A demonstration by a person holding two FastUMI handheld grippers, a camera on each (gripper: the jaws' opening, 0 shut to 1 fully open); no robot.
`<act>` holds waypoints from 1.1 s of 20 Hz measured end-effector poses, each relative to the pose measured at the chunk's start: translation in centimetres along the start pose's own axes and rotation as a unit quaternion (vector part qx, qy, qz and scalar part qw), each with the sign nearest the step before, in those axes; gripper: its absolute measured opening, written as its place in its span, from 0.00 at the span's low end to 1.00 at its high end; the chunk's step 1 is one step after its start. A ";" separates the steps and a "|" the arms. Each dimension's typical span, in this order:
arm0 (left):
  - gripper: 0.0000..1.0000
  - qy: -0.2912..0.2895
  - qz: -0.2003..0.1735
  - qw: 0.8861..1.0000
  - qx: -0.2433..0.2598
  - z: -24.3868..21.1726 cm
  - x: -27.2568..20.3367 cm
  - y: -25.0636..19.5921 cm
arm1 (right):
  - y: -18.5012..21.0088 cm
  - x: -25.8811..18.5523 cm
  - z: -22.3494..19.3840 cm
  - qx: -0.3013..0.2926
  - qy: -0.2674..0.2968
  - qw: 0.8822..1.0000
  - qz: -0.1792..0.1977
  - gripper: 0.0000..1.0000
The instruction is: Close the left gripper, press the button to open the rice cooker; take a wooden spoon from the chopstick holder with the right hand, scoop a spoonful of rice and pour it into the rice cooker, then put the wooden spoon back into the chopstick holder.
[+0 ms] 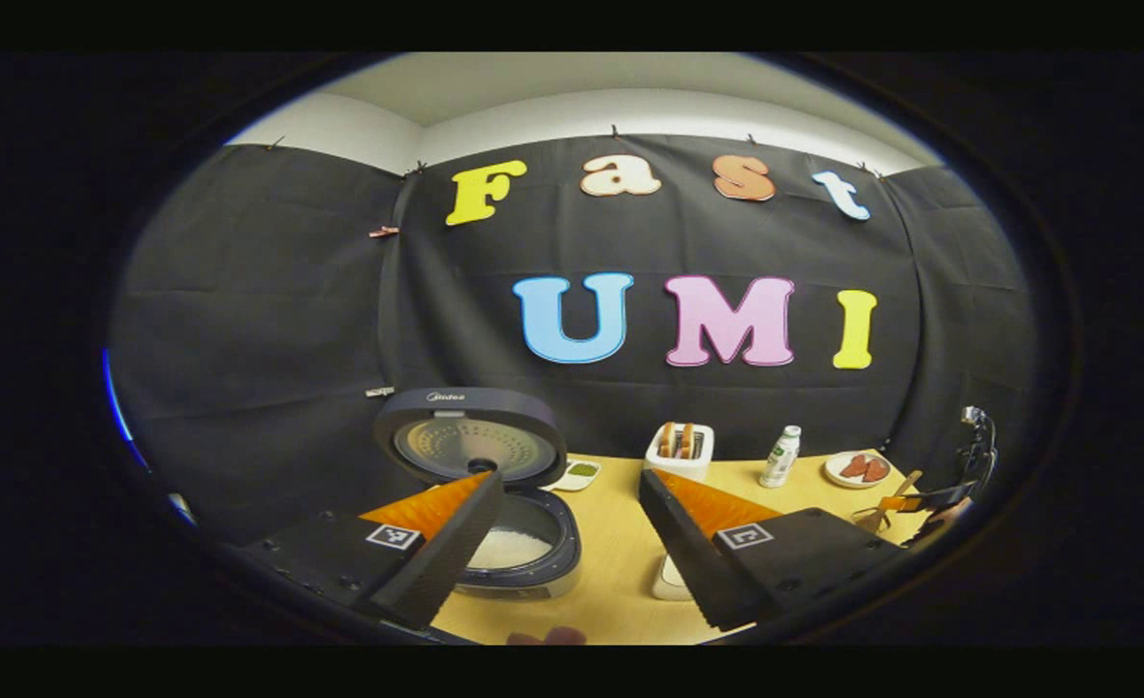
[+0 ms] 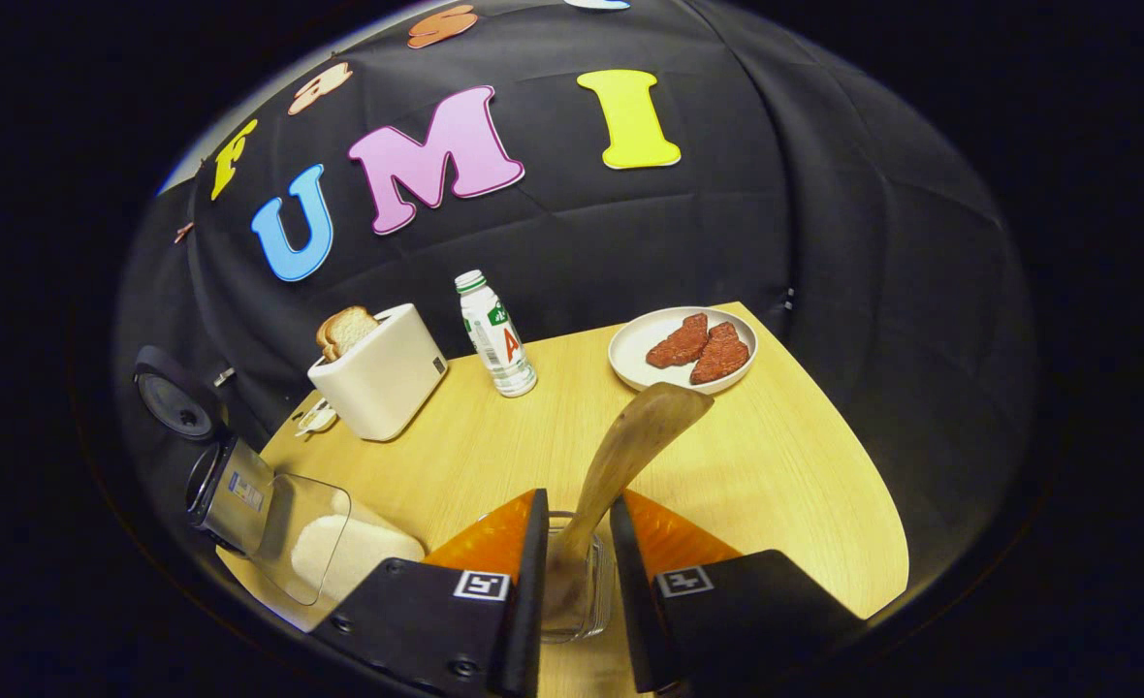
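While lid up: cooker open, rice inside.
Left gripper: jaws wide, near cooker.
Right gripper: narrow around spoon in holder; grip uncertain.

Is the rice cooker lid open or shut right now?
Open. In the left gripper view the rice cooker has its lid swung up and back, exposing the inner pot with white rice inside.

Both views look forward across the table, sharing the toaster and bottle.
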State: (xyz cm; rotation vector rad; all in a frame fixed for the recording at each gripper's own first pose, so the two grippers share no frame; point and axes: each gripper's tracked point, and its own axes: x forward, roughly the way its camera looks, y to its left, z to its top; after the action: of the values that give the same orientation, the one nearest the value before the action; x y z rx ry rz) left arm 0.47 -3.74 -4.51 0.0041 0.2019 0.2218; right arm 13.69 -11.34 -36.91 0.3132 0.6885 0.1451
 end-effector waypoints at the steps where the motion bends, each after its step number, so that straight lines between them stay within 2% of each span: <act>1: 0.95 0.001 0.003 1.000 0.000 -0.1 -0.2 0.1 | 0.2 0.0 -0.3 0.003 0.004 1.000 0.003 0.37; 3: 0.95 0.004 0.009 1.000 -0.001 -0.2 -0.3 0.2 | 0.0 0.5 -0.3 0.010 -0.001 1.000 -0.001 0.36; 4: 0.95 0.004 0.011 1.000 -0.001 -0.2 -0.4 0.3 | 0.5 0.5 -0.3 0.018 0.001 1.000 0.007 0.22; 5: 0.95 0.004 0.013 1.000 -0.002 -0.2 -0.4 0.4 | 1.2 0.0 0.2 0.025 -0.006 1.000 0.016 0.22; 6: 0.95 0.004 0.014 1.000 -0.003 -0.2 -0.3 0.4 | 1.7 -0.4 0.1 0.020 -0.006 1.000 0.023 0.09; 7: 0.95 0.003 0.015 1.000 -0.004 -0.2 -0.4 0.5 | 1.7 -0.6 0.3 0.007 -0.014 1.000 0.024 0.12; 9: 0.92 0.004 0.013 1.000 -0.005 -0.3 -0.3 0.5 | 1.8 -0.6 0.2 -0.005 -0.017 1.000 0.020 0.07; 11: 0.92 0.002 0.009 1.000 -0.004 -0.3 -0.3 0.5 | 1.9 -1.2 1.0 0.000 -0.025 1.000 0.015 0.06; 18: 0.98 -0.007 -0.012 1.000 -0.006 0.2 0.1 1.7 | 3.0 -4.7 5.8 -0.001 -0.085 0.996 0.003 0.06; 22: 0.95 -0.011 -0.019 1.000 -0.010 0.1 0.6 3.4 | 5.7 -7.3 8.7 0.001 -0.119 0.993 0.008 0.06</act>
State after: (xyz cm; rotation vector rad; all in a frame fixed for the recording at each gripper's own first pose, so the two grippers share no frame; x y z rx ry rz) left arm 0.35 -0.29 -4.40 -0.0168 0.1781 0.1851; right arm 13.56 -9.75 -24.25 0.3315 0.4496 0.1190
